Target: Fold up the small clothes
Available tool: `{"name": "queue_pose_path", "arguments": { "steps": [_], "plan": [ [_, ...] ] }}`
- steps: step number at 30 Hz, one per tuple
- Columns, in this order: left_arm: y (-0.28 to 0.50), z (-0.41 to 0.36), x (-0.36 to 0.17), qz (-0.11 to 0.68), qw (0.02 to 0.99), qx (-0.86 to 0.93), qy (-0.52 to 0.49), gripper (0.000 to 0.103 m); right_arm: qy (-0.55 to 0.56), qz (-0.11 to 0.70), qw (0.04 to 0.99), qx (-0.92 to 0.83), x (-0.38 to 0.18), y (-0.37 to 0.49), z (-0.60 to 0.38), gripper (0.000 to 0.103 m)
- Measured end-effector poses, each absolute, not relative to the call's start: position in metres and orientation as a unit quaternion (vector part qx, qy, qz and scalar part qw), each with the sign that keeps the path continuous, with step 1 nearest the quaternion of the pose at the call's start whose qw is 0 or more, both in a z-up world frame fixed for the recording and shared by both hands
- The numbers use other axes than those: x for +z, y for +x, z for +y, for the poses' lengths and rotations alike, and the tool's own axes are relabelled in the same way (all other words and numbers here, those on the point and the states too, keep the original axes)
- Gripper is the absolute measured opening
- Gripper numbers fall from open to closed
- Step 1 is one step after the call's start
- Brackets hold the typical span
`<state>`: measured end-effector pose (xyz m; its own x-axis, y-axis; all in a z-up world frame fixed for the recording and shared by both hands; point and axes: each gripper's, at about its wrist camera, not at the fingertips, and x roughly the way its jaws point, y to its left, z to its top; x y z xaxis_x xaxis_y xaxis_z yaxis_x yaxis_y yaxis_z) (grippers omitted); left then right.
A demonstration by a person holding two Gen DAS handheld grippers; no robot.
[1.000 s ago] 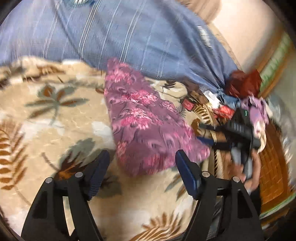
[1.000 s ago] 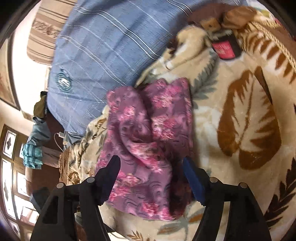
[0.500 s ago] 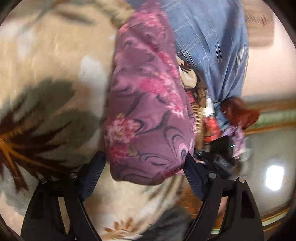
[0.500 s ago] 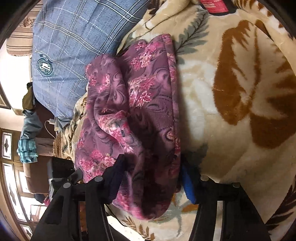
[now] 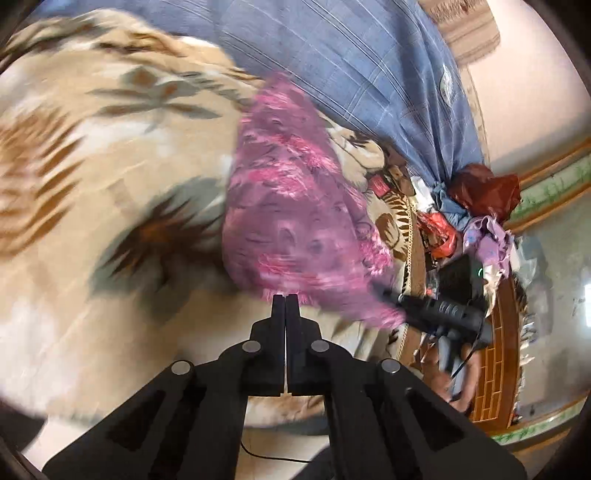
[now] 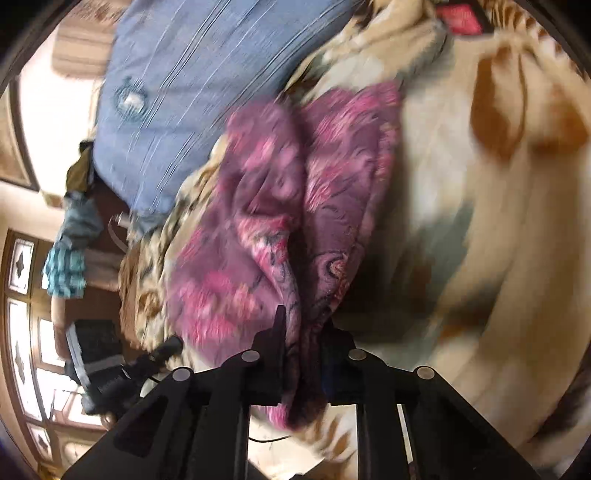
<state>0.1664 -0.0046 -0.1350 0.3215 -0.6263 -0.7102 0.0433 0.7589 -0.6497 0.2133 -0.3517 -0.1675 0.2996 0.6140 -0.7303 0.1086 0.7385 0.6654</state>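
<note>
Underneath everything lay a cream blanket [image 5: 92,192] printed with brown and grey-green leaves, spread over what looked like a bed. Behind it rested a large blue checked cushion [image 5: 354,74] bearing a round pale emblem whose lettering was too blurred to read. A red label [image 6: 460,16] at the blanket's far edge carried marks that were likewise illegible. On the blanket, just in front of the cushion, lay the purple floral garment [image 5: 291,206], bunched lengthwise with a deep crease down its middle. The left tongs [image 5: 285,301] were closed together at the garment's near hem, apparently pinching its edge, though blur hid the contact. The right tongs [image 6: 303,332] were clamped on a thick gathered fold of the same garment, cloth filling the gap between them. A heap of mixed clothes [image 5: 480,206] sat beyond the blanket's corner.
</note>
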Motion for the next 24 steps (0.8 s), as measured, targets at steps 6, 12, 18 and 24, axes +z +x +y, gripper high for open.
{"name": "queue_pose_path", "arguments": {
  "steps": [6,12,18,24],
  "plan": [
    [0.169,0.016,-0.156,0.519,0.75,-0.222,-0.345,0.035,0.318,0.572,0.742,0.148,-0.188,0.197,-0.338,0.026],
    [0.214,-0.021,-0.13,0.503,0.793,-0.226,-0.26,0.068,0.363,0.512,0.768,0.126,-0.177,0.199,-0.364,0.071],
    [0.256,-0.037,-0.164,0.548,0.754,-0.258,-0.255,0.078,0.357,0.533,0.757,0.12,-0.186,0.236,-0.359,0.07],
    [0.254,-0.035,-0.181,0.556,0.736,-0.256,-0.289,0.072,0.35,0.534,0.757,0.139,-0.203,0.245,-0.349,0.046]
  ]
}}
